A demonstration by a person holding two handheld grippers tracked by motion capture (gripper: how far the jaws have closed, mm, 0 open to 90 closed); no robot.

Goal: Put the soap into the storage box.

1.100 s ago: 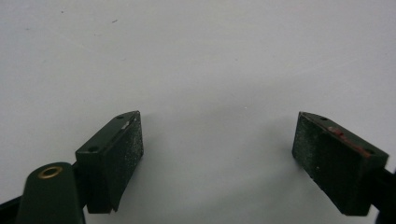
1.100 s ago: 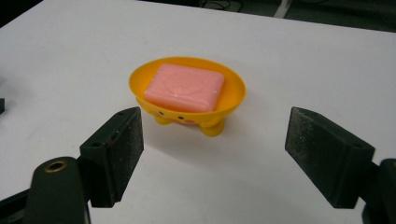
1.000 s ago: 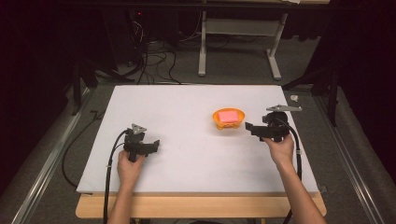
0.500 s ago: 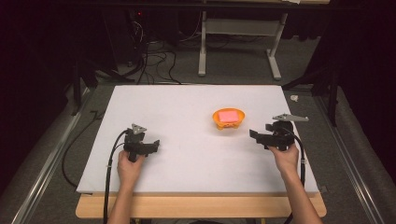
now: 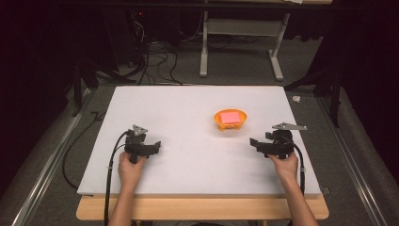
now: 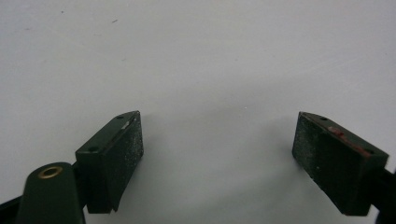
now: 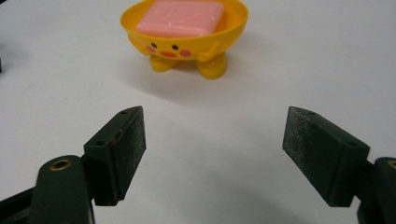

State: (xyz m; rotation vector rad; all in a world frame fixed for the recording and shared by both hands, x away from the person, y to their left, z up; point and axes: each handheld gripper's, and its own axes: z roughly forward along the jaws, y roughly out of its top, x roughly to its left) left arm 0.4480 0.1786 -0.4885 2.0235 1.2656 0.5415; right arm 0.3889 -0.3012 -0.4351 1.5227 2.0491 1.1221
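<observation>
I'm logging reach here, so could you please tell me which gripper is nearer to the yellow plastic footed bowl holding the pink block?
Right. The right gripper sits just beside the yellow plastic footed bowl; the left gripper is farther across the white board.

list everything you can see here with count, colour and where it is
table: 1, white top on a wooden edge, centre of the high view
bowl: 1, orange-yellow, with a painted face and small feet, right of the table's middle
block: 1, pink, lying in the bowl
frame legs: 1 set, pale grey, on the floor beyond the table
cables: several, black, on the floor beyond the table's far left
left gripper: 1, black, open, near left of the table, nothing between its fingers
right gripper: 1, black, open, near right, aimed at the bowl
hands: 2, one behind each gripper
</observation>
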